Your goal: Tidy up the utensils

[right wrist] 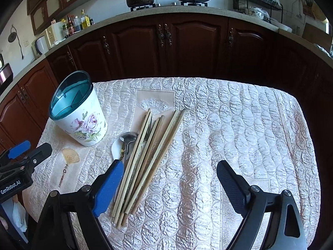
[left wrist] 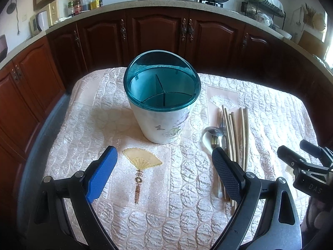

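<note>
both grippers, left (left wrist: 164, 164) and right (right wrist: 169, 179), fingers spread, empty. risk: chopsticks (right wrist: 143, 156) lie bunched over spoon (right wrist: 124, 143); grabbing 1 drags neighbours, misses holder (right wrist: 78, 108).

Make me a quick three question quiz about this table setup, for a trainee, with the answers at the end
1. True or false: the utensil holder already has chopsticks standing in it.
2. Which lies nearer the holder: A the spoons, B the chopsticks?
3. Fill in: the left gripper and right gripper are both ____.

Key: 1 false, its compartments look empty; all utensils lie on the tablecloth. 2 A. 3 open, holding nothing.
</note>
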### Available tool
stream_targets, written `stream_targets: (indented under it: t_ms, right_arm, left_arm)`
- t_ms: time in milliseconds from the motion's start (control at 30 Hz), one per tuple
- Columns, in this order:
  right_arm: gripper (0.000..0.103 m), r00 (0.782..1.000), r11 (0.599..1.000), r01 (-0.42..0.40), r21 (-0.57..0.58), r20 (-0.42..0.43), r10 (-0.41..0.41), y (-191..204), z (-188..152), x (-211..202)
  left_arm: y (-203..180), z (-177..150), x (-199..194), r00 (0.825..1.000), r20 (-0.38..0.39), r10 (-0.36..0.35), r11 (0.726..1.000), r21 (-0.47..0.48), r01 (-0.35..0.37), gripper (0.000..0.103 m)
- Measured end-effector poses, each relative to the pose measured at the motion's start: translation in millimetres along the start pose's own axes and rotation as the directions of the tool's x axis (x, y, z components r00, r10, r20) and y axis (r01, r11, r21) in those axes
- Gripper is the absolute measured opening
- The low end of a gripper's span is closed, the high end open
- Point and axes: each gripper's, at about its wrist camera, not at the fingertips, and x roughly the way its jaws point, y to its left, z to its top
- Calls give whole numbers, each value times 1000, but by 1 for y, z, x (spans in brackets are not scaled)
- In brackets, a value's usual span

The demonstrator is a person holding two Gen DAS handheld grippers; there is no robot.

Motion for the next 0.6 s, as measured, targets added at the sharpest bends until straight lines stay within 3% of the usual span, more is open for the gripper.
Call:
stream_targets:
  t_ms: [600]
  right_arm:
    - [87, 1000, 1000, 6, 20, -10, -6, -7, 0, 10]
  left_arm:
    - [-5, -3, 4, 1000, -7, -1, 1000, 10, 1, 92]
